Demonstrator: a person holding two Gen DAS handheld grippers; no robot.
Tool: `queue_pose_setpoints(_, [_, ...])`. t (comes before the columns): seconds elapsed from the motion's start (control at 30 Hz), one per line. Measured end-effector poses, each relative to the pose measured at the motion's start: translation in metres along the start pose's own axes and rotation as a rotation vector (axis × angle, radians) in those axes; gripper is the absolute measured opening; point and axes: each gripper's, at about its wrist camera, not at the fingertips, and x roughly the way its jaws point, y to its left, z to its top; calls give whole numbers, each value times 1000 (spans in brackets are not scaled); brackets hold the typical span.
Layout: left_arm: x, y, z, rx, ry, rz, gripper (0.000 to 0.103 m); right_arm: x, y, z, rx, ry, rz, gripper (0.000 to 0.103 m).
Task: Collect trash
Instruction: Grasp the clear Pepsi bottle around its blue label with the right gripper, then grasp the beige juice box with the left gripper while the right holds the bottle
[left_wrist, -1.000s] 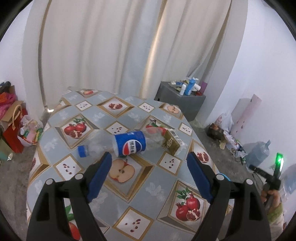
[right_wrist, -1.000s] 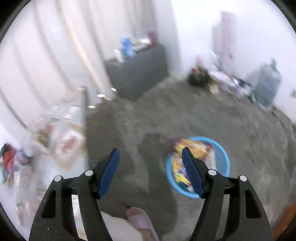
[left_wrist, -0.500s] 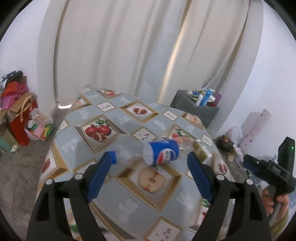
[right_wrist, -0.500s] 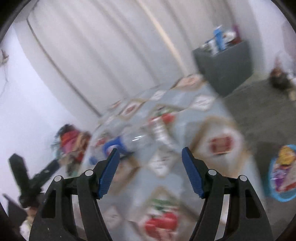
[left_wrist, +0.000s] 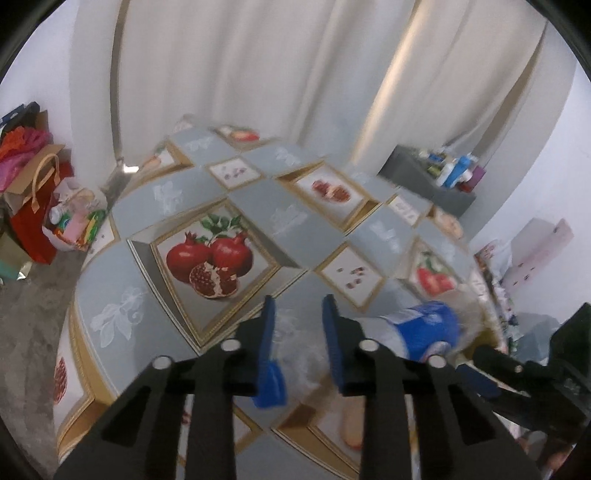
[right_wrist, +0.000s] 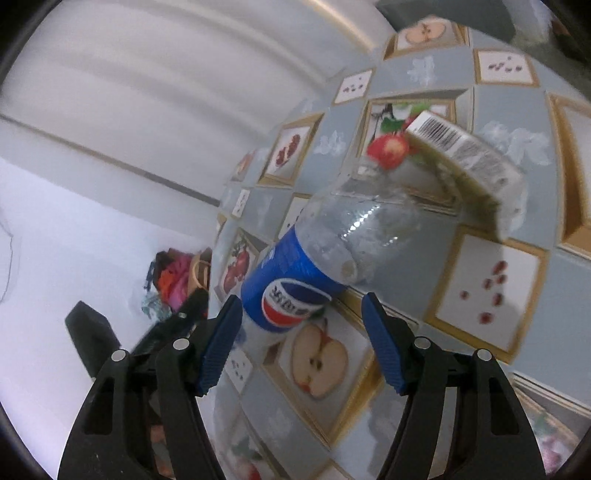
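A clear plastic bottle (right_wrist: 291, 280) with a blue label (left_wrist: 424, 328) lies on its side on the round table (left_wrist: 221, 206) with a fruit-print cloth. My left gripper (left_wrist: 297, 306) is down at the bottle's cap end. Its jaws are closing, with the clear neck between them and the blue cap (left_wrist: 271, 384) by the left finger. My right gripper (right_wrist: 301, 299) stands open just in front of the labelled part, a finger on either side, not touching. A small carton (right_wrist: 461, 162) with a barcode lies against the bottle's far end.
Bags and clutter (left_wrist: 33, 206) sit on the floor left of the table. A grey cabinet (left_wrist: 428, 177) with bottles stands by the curtain. The right tool's black body (left_wrist: 517, 369) shows beside the bottle, and the left tool's body (right_wrist: 166, 328) is close at the right gripper's left.
My left gripper dropped toward the bottle's cap end and its jaws narrowed around the neck. My right gripper swung from the floor basin to the table and came up to the bottle.
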Motion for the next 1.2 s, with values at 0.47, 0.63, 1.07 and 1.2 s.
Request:
queue_pose_setpoints(0.47, [8, -17, -42, 8, 189, -182, 15, 3, -8, -10, 30, 62, -4, 65])
queue_pose_setpoints(0.63, [2, -40, -67, 37, 233, -267, 15, 0, -15, -16, 24, 123, -2, 60])
queue_pose_setpoints(1.07, [-42, -83, -112, 125, 216, -350, 13, -36, -25, -30, -140, 259, -27, 56])
queue_pose_setpoints(1.2, [-58, -80, -118, 116, 199, -340, 13, -58, -25, -46, -245, 303, -61, 56])
